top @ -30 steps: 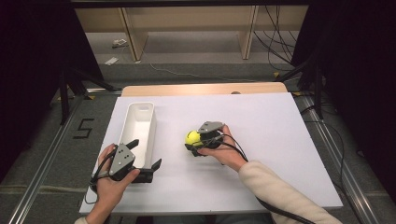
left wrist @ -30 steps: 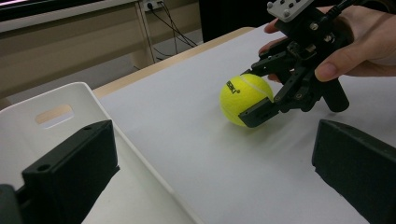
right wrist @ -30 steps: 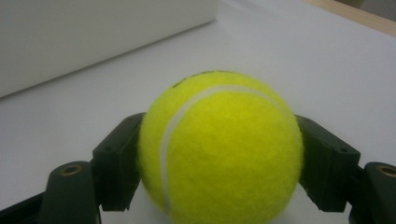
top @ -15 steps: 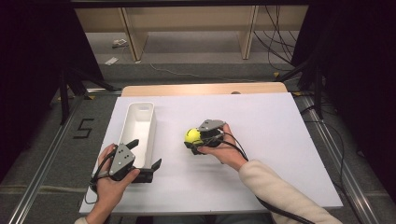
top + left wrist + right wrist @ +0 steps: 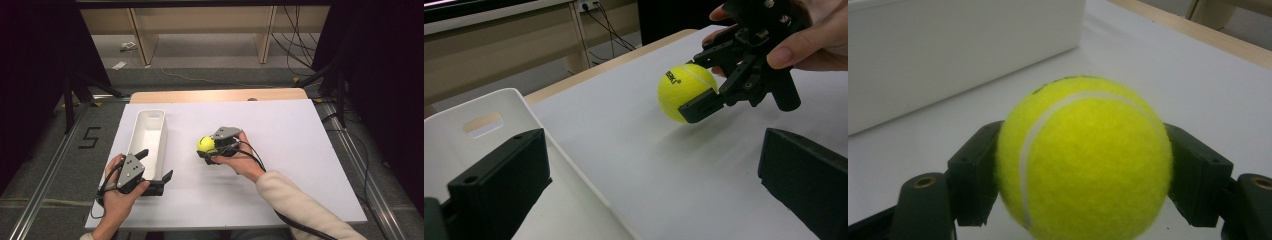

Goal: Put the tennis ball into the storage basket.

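A yellow tennis ball (image 5: 205, 144) is held between the black jaws of my right gripper (image 5: 204, 148), near the middle of the white table. In the left gripper view the tennis ball (image 5: 684, 92) hangs just above the table with a soft shadow under it, and the right gripper (image 5: 692, 85) is shut on its sides. The right gripper view shows the ball (image 5: 1083, 160) close up between both jaws. My left gripper (image 5: 156, 165) stands open at the near end of a long white bin (image 5: 150, 112), one jaw over the bin and one outside it.
The white bin (image 5: 514, 97) lies lengthwise on the table's left part and looks empty. A white sheet (image 5: 300, 140) covers the table, with a wooden strip (image 5: 220, 95) along its far edge. Shelving and cables stand beyond the table.
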{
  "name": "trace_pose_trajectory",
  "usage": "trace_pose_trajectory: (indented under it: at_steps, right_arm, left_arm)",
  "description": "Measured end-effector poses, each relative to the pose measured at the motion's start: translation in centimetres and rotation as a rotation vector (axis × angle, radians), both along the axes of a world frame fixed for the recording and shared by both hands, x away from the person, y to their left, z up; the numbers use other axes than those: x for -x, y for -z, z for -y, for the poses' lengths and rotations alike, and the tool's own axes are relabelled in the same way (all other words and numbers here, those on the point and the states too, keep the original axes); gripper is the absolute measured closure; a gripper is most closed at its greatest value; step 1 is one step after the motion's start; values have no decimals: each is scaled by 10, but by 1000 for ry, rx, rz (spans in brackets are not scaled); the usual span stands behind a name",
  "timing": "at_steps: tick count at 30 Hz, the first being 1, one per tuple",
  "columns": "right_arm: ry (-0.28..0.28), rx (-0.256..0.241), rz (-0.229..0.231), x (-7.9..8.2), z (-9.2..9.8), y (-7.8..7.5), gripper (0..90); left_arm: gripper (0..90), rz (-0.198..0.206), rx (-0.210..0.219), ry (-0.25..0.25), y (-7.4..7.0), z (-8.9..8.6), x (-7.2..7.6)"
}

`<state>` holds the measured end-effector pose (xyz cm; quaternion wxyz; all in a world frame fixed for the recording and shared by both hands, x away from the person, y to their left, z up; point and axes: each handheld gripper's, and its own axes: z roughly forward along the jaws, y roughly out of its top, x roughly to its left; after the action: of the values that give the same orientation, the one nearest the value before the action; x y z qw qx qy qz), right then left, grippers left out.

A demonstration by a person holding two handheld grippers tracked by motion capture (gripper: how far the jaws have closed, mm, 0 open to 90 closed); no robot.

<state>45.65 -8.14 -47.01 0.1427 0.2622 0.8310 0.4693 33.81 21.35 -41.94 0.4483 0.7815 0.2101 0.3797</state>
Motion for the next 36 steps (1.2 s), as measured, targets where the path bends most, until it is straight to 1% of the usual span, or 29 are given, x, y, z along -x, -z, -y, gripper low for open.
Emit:
trace_pose_trajectory:
  at_steps: [28, 36]
  right_arm:
    - [-10, -21, 21, 1, -1, -13, 261]
    - [-8, -35, 30, 1, -1, -17, 261]
  left_arm:
    - [0, 0, 0, -1, 0, 0, 0]
    - [0, 0, 0, -1, 0, 0, 0]
